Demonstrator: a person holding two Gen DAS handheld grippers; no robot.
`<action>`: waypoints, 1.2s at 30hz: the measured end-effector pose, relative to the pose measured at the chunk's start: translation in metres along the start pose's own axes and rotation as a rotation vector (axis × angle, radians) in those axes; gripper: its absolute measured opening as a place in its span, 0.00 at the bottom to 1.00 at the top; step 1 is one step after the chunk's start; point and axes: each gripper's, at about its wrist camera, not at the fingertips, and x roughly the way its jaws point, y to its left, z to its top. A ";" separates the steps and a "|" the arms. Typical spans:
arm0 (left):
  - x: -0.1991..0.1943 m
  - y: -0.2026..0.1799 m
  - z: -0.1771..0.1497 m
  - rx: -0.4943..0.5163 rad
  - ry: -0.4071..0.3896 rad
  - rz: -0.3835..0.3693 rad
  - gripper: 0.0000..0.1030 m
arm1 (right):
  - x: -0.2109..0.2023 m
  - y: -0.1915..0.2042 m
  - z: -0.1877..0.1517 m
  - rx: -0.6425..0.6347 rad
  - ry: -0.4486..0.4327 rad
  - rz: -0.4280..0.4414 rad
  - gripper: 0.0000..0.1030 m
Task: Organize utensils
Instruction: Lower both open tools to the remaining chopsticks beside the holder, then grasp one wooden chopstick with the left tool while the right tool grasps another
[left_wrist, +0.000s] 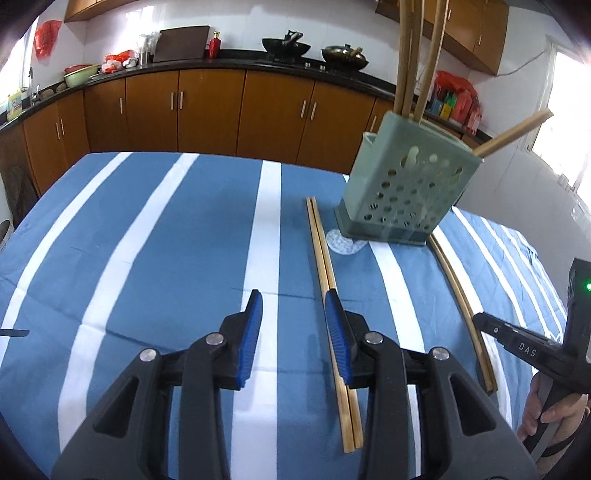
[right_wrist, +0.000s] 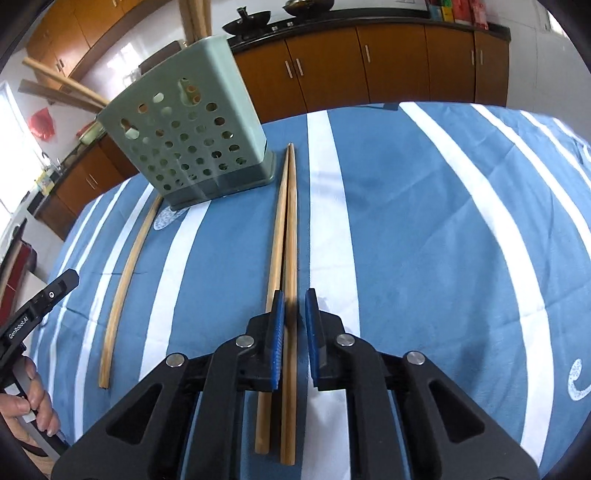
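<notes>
On a bench (left_wrist: 147, 221) under blue, white-striped cloth, in a kitchen of brown cabinets (left_wrist: 207, 107).

A perforated pale-green plastic holder (left_wrist: 402, 188) stands upright with bamboo utensils inside. Left of it lies one chopstick pair (left_wrist: 327, 280), right of it another pair (left_wrist: 461, 310). The left hand-held gripper (left_wrist: 293, 332) is released, empty. The right hand-held gripper (right_wrist: 294, 332) is spread around a pair (right_wrist: 286, 258), not clenched.

tablecloth (left_wrist: 155, 236): blue, white stripes | utensil holder (left_wrist: 406, 184): pale green, perforated | chopsticks (right_wrist: 286, 258): tan
</notes>
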 end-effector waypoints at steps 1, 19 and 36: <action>0.003 -0.001 -0.001 0.004 0.009 -0.001 0.34 | 0.000 0.002 0.000 -0.016 -0.002 -0.011 0.12; 0.034 -0.021 -0.015 0.080 0.126 -0.025 0.22 | -0.002 -0.002 0.002 -0.044 -0.052 -0.162 0.07; 0.043 -0.017 -0.009 0.115 0.112 0.127 0.07 | -0.002 -0.001 0.000 -0.081 -0.057 -0.167 0.07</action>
